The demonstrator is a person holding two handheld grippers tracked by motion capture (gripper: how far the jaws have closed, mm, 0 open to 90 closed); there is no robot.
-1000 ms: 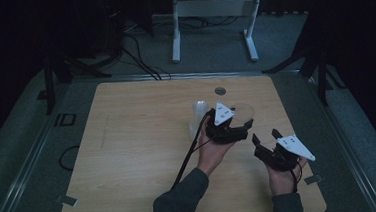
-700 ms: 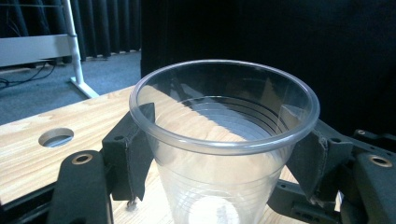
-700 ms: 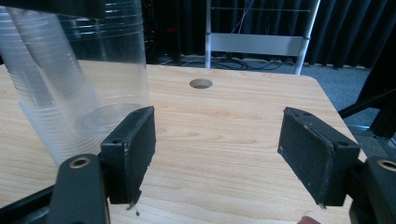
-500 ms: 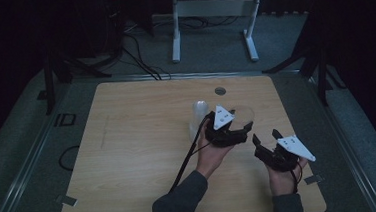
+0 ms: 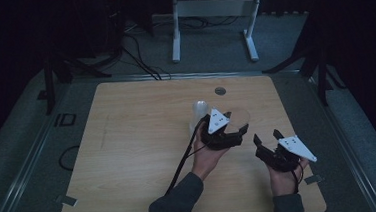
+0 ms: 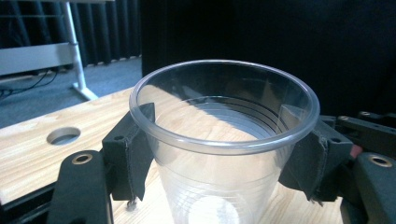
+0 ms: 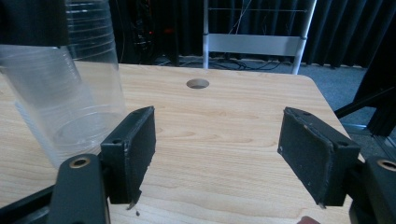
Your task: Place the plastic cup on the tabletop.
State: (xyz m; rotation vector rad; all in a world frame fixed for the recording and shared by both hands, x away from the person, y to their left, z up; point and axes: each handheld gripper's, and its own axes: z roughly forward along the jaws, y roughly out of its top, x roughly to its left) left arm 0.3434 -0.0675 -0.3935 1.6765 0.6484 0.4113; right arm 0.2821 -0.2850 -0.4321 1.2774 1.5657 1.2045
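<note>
A clear plastic cup (image 6: 224, 154) is held right of the middle of the wooden table (image 5: 129, 155), with bare wood seen to its left and toward the near edge. A stack of clear cups (image 5: 200, 111) stands just to its far left, and a round hole (image 5: 220, 90) lies near the far edge. The cup is seen upright, mouth upward, its long axis vertical. The left gripper (image 6: 224, 163) is clamped on the cup's two sides just below the rim. The right gripper (image 7: 219, 154) is held to the near right, jaws wide apart, nothing gripped or touched.
</note>
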